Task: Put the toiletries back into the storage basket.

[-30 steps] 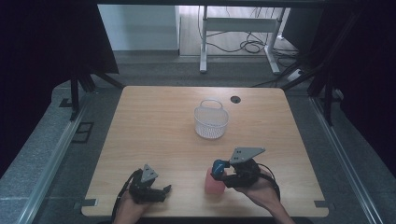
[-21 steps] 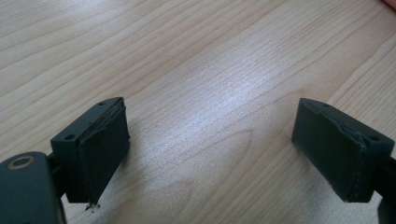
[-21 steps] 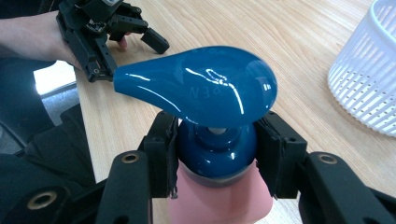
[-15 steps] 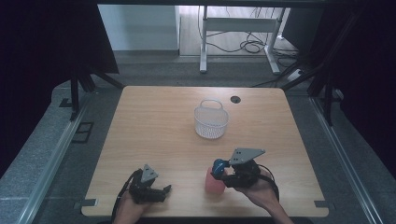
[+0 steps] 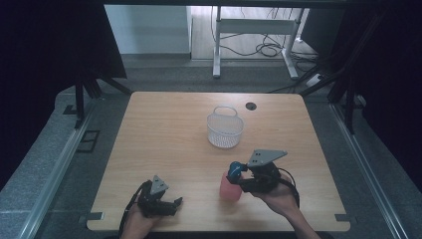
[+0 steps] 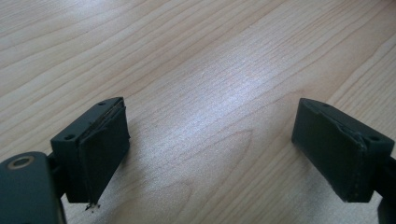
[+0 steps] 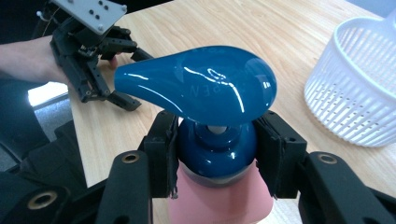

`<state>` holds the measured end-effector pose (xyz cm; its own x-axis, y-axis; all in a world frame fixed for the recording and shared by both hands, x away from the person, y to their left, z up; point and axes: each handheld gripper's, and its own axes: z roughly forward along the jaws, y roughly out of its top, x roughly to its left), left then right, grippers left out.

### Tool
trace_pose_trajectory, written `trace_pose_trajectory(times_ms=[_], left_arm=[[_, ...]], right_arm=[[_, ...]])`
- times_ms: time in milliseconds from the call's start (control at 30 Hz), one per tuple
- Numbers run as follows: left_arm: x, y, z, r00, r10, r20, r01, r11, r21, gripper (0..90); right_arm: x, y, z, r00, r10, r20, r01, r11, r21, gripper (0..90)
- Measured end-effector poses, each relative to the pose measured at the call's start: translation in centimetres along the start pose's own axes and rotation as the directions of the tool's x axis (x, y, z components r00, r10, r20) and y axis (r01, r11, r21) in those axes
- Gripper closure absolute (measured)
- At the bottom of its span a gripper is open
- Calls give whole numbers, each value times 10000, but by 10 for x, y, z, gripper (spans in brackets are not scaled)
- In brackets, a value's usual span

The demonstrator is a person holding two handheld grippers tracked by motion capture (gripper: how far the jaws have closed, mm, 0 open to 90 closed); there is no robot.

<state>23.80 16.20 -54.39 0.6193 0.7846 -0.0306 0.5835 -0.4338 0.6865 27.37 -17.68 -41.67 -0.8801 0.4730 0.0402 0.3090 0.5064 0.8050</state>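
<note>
A pink pump bottle [image 7: 219, 198] w/ a glossy blue pump head [image 7: 198, 84] is gripped at its blue collar by the right tool [image 7: 217, 156], jaws pressed to both sides. It is seen upright at the near right of the tabletop [image 5: 164, 134], base approx. on the wood. Because the collar is round and smooth, slip or twist could be expected if lifted fast; the heavier body could swing. A white basket [image 5: 225, 128] stands farther back, apart. The left tool [image 6: 210, 149] is held wide, nothing between its jaws, low over bare wood.
</note>
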Motion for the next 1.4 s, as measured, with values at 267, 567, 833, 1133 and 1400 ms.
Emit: trace_pose_trajectory(times_ms=[267,567,833,1133,1400], left_arm=[[0,0,0,10000,4,5,-4,10000,7,107],[0,0,0,10000,3,4,-3,10000,8,107],[0,0,0,10000,-1,5,1,10000,-7,107],[0,0,0,10000,-3,-3,3,10000,-22,107],[0,0,0,10000,-8,2,8,10000,-22,107]], right_arm=[[-10,11,-5,9999,48,134,-47,9999,-124,525],[-20,21,-9,9996,104,247,-97,9996,-258,525],[-31,32,-11,9988,239,418,-222,9989,-413,525],[-43,43,-12,9971,373,659,-342,9982,-484,525],[-53,54,-12,9954,496,824,-451,9974,-556,525]])
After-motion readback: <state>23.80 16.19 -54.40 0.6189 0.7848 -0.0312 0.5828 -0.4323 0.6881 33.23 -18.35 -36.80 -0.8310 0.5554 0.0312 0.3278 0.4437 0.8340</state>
